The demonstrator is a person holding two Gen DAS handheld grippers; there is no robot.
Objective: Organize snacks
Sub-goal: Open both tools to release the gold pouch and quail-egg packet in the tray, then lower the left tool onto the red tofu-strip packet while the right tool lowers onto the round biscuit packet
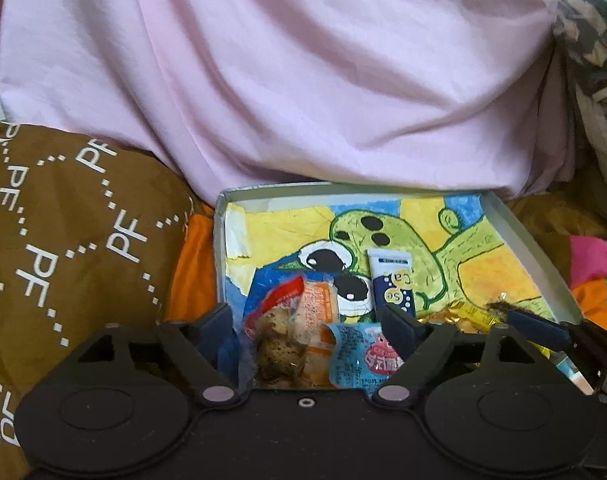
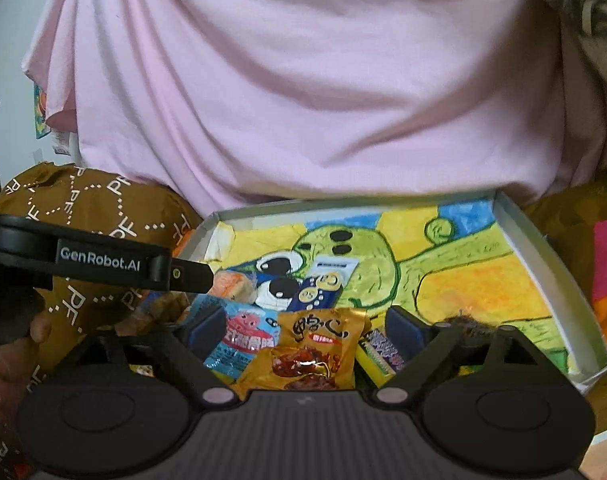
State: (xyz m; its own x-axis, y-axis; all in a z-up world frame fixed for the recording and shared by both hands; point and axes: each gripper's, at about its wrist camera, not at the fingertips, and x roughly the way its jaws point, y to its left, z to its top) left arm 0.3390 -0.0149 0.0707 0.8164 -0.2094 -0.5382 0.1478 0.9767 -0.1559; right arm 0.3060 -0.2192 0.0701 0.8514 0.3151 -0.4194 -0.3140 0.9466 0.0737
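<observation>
A shallow white box (image 1: 519, 236) lined with a bright cartoon drawing holds the snacks; it also shows in the right wrist view (image 2: 543, 256). My left gripper (image 1: 307, 320) is open, its fingers either side of a clear pack of brown pieces with a red end (image 1: 277, 340) and a light blue packet (image 1: 355, 356). A navy and white tube-shaped packet (image 1: 393, 280) lies beyond. My right gripper (image 2: 303, 324) is open over a golden packet (image 2: 311, 352), with the light blue packet (image 2: 243, 336) on its left and a yellow-purple packet (image 2: 379, 350) on its right.
Pink cloth (image 1: 303, 72) hangs close behind the box. A brown cushion printed "PF" (image 1: 63, 240) sits left of it. Orange and pink fabric (image 1: 595, 272) lies on the right. The left gripper's body (image 2: 103, 264) reaches in from the left in the right wrist view.
</observation>
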